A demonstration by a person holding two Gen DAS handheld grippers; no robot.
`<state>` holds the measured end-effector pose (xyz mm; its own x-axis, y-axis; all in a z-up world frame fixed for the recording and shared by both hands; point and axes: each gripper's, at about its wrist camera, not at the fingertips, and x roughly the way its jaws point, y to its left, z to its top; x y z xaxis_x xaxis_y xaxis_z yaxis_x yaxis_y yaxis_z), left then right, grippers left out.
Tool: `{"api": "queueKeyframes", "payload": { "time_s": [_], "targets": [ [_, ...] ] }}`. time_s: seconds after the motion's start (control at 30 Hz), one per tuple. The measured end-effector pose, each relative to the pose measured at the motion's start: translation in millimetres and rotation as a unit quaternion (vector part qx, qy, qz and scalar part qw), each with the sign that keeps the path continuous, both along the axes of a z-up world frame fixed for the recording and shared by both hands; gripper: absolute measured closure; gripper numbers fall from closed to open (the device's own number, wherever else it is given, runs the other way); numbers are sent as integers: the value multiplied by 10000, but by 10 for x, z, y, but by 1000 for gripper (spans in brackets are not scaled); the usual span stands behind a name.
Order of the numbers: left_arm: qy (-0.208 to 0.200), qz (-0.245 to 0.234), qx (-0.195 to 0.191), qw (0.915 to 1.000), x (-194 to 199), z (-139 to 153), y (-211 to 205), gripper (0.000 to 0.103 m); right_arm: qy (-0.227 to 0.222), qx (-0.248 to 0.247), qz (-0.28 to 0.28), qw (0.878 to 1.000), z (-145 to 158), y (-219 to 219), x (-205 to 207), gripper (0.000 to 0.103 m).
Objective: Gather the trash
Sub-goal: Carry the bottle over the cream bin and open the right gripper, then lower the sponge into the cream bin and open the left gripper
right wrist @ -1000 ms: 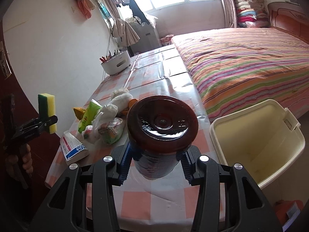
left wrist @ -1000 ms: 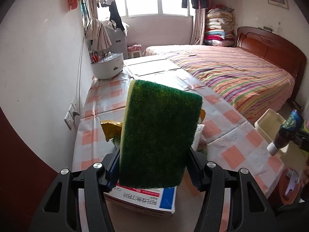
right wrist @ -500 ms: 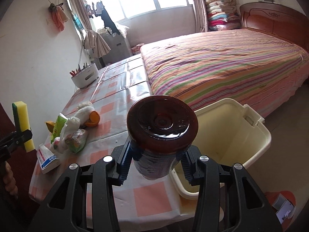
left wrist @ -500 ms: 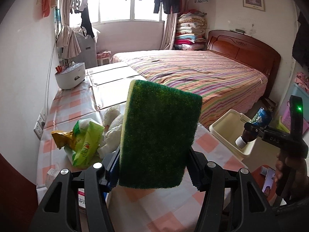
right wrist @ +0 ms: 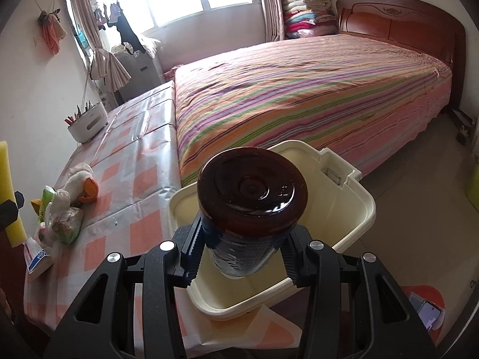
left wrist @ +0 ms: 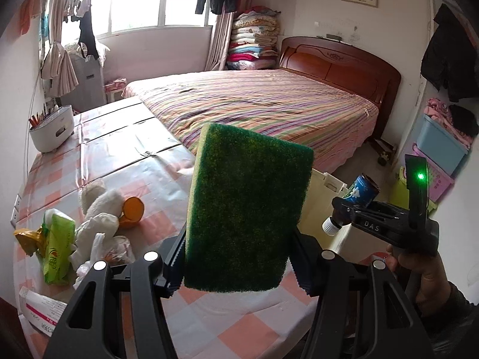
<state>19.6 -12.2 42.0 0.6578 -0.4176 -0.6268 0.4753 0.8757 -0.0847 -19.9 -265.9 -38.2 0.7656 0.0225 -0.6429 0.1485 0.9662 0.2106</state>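
With your right gripper (right wrist: 239, 257) pinching the dark brown glass bottle (right wrist: 251, 200) above the cream plastic bin (right wrist: 363, 215), and left gripper (left wrist: 236, 266) clamping the green scouring sponge (left wrist: 245, 209), lower and release.

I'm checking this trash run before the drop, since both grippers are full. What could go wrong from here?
1. The brown bottle in the right gripper is glass-like; dropped into the hard cream bin, it might crack.
2. It hangs near the bin's table-side rim, so an early release could clip it.
3. The sponge fills the left gripper's view, hiding the bin.
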Motion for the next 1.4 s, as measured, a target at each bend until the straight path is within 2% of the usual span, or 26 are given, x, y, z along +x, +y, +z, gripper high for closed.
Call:
{"api": "queueKeyframes", "payload": {
  "time_s": [0.17,0.3,0.4,0.57,0.63,0.9,0.97,1.1,1.2,1.3,1.4],
  "targets": [
    [112,-163,-6,9998,126,-66,-260,46,4,12,-69,10000,-69,-67,96,55],
    [194,-229,21,9995,226,-115,-408,46,-20,138,-132,9998,-109,-123,126,46],
    [262,-283,19,9993,291,-161,-521,46,-154,243,-257,9993,-65,-200,48,37],
    [418,-521,33,9978,406,-234,-796,46,-360,384,-544,9971,27,-373,-175,34],
    [494,-672,41,9965,441,-274,-942,46,-417,416,-689,9959,45,-445,-281,27],
    [771,-1222,190,9893,498,-462,-1525,44,-456,407,-1006,9930,53,-627,-561,27],
    [765,-1209,335,9891,521,-534,-1671,43,-456,427,-1035,9927,52,-642,-593,27],
    [905,-1231,509,9869,590,-643,-1898,33,-489,400,-1054,9924,71,-620,-643,27],
    [1074,-1169,245,9870,641,-679,-1894,25,-529,394,-1030,9925,86,-618,-658,26],
    [1482,-1209,-242,9812,689,-721,-1775,25,-607,399,-1016,9922,120,-617,-685,24],
    [1374,-1066,-156,9846,629,-685,-1673,21,-737,413,-927,9921,174,-582,-701,24]
  ]
}}
